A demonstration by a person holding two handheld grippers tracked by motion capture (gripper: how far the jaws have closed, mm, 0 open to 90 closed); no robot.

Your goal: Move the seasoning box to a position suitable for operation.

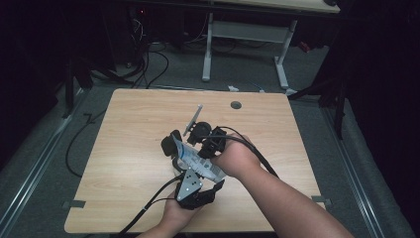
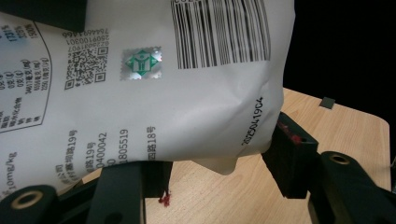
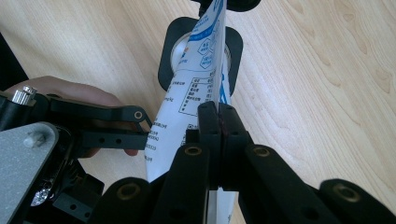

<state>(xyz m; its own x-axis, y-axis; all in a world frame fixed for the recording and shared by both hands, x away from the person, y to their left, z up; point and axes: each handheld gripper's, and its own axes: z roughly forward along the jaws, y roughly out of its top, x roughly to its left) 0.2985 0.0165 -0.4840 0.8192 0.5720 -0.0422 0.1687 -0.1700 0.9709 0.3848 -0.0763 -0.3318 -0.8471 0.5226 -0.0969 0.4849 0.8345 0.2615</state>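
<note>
I see the white printed pouch [image 1: 198, 161] just below the centre of the high view, lifted off the pale wood-grain table [image 1: 129, 148] and slung between my two tools. It is a flat, glossy plastic bag with blue patterning on one face.

In the left gripper view the pouch [image 2: 154, 93] covers the upper left and middle of the frame: smooth white film, softly creased near its lower right corner, printed with a black barcode, a QR square, a small silvery-green hologram sticker and a date code running along the edge. The left gripper [image 2: 219, 163] has its blocky matte black jaws set on either side of the bag's lower edge, the right-hand pad against the bag's lower right corner; I read that as a pinch on the pouch across its thickness. In the high view this left gripper [image 1: 194, 187] sits at lower centre under its grey three-cornered metal plate.

In the right gripper view the right gripper [image 3: 218, 121] has its two black jaws pressed together at mid-frame, and the thin edge of the pouch [image 3: 196, 79] runs up from between them, so it is nipping the bag's seam. Beyond the bag, at the top centre, a black rounded-square object with a pale disc in it [image 3: 233, 51] lies on the table; I cannot tell what it is. A slim grey metal bar [image 1: 193, 120] slants above centre in the high view.
</note>
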